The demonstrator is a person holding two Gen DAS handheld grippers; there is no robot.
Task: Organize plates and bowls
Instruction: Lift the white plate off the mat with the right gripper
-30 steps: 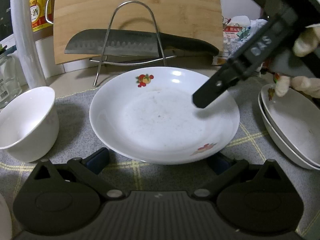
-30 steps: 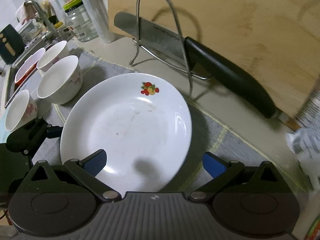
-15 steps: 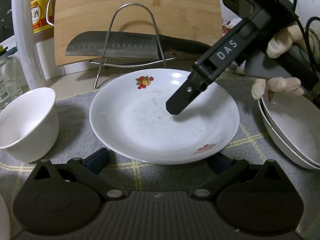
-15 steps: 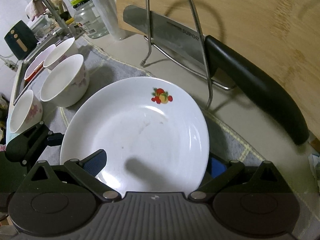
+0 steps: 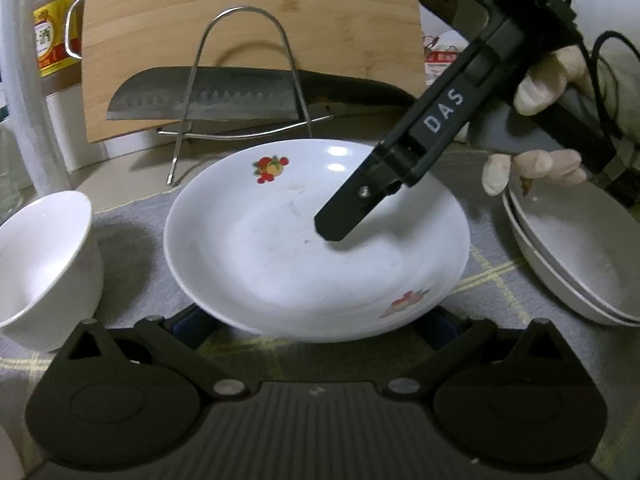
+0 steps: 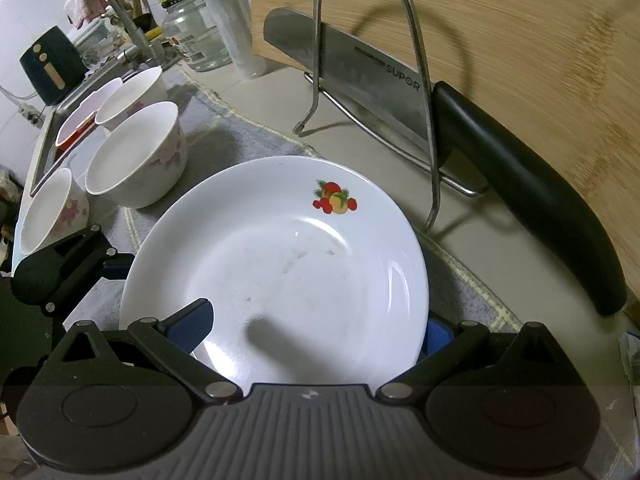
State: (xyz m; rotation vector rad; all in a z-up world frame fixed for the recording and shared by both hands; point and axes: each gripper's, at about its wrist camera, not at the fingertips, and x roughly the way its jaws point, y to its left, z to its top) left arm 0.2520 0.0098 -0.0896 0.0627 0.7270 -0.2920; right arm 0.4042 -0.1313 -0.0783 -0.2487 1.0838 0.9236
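White fruit-print plate (image 5: 316,256) is straddled by the wide-spread right gripper (image 6: 316,328) and lies ahead of the open left gripper (image 5: 316,320). Stacked plates (image 5: 576,256) are shown only in the left view; three bowls (image 6: 138,156), only in the right.

"DAS" on right tongs (image 5: 340,228); "SUPOR" on knife (image 6: 360,76)

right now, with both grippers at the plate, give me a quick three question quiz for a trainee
1. True or false: the plate carries food.
2. Which is nearer the stacked dishes: (a) the right gripper, (b) the nearest bowl?
3. Fill in: the knife rests on a wire ____.

Key: 1 false, it holds only faint smears. 2 a. 3 rack, in front of the cutting board.
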